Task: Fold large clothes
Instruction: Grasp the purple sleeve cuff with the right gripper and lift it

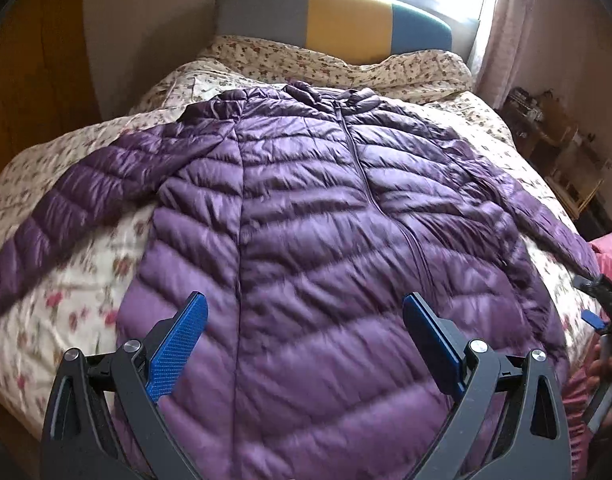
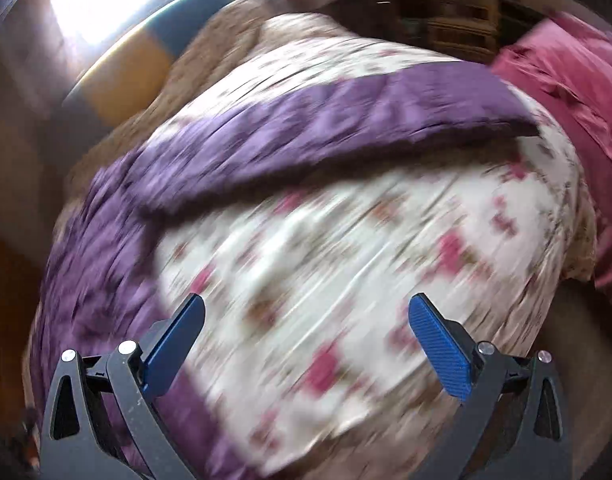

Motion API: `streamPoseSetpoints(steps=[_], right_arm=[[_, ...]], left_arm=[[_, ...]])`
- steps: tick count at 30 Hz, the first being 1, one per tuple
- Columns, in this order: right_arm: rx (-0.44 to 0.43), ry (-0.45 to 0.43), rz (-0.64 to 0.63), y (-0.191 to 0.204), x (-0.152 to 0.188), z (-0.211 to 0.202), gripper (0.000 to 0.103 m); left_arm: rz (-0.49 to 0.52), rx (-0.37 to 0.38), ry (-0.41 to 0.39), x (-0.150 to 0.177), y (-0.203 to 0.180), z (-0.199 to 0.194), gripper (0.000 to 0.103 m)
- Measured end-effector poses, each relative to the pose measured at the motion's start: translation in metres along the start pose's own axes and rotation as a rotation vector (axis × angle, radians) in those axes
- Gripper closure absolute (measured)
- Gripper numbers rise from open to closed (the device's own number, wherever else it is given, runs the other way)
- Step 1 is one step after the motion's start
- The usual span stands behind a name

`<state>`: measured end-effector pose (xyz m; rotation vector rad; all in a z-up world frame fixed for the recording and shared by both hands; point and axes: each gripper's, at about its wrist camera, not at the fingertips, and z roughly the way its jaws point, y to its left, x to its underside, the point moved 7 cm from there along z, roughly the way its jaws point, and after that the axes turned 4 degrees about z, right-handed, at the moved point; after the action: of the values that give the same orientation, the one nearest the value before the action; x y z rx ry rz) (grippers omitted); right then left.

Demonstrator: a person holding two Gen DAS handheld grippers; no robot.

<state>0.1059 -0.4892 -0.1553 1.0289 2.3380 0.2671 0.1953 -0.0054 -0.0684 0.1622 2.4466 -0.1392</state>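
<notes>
A purple quilted down jacket [image 1: 306, 208] lies flat and zipped on the bed, collar at the far end, both sleeves spread outward. My left gripper [image 1: 306, 308] is open and empty above the jacket's lower hem. My right gripper [image 2: 306, 308] is open and empty above the floral bedding, beside the jacket's right sleeve [image 2: 325, 120]; this view is motion-blurred. The right gripper also shows at the right edge of the left wrist view [image 1: 597, 304].
The floral quilt [image 1: 66, 280] covers the bed. A grey, yellow and teal headboard [image 1: 337, 20] stands under a bright window. A pink cloth [image 2: 577, 80] lies at the bed's right side. A cluttered wooden shelf [image 1: 553, 148] stands to the right.
</notes>
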Motion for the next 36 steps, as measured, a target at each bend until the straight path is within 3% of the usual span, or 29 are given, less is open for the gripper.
streamPoseSetpoints(steps=[3, 11, 13, 18, 21, 28, 36], right_arm=[[0.001, -0.043, 0.130, -0.029, -0.031, 0.009, 0.014], [-0.063, -0.132, 0.329, -0.066, -0.080, 0.019, 0.018], [-0.067, -0.152, 0.361, -0.071, -0.089, 0.021, 0.025], [-0.043, -0.171, 0.378, -0.081, -0.109, 0.028, 0.065], [-0.044, -0.178, 0.364, -0.078, -0.120, 0.032, 0.075], [-0.073, -0.210, 0.290, -0.039, -0.140, 0.036, 0.086], [-0.138, -0.202, 0.108, 0.050, -0.151, 0.048, 0.088]], left_arm=[[-0.013, 0.016, 0.020, -0.015, 0.004, 0.017, 0.006], [-0.035, 0.036, 0.023, -0.054, 0.009, 0.070, 0.006], [-0.041, 0.032, 0.020, -0.063, 0.010, 0.083, 0.006], [-0.046, 0.041, 0.056, -0.081, 0.012, 0.119, 0.006], [-0.034, 0.035, 0.061, -0.089, 0.012, 0.134, 0.006], [-0.038, 0.047, 0.083, -0.103, 0.019, 0.163, 0.005], [-0.014, 0.035, 0.070, -0.098, 0.016, 0.172, 0.003]])
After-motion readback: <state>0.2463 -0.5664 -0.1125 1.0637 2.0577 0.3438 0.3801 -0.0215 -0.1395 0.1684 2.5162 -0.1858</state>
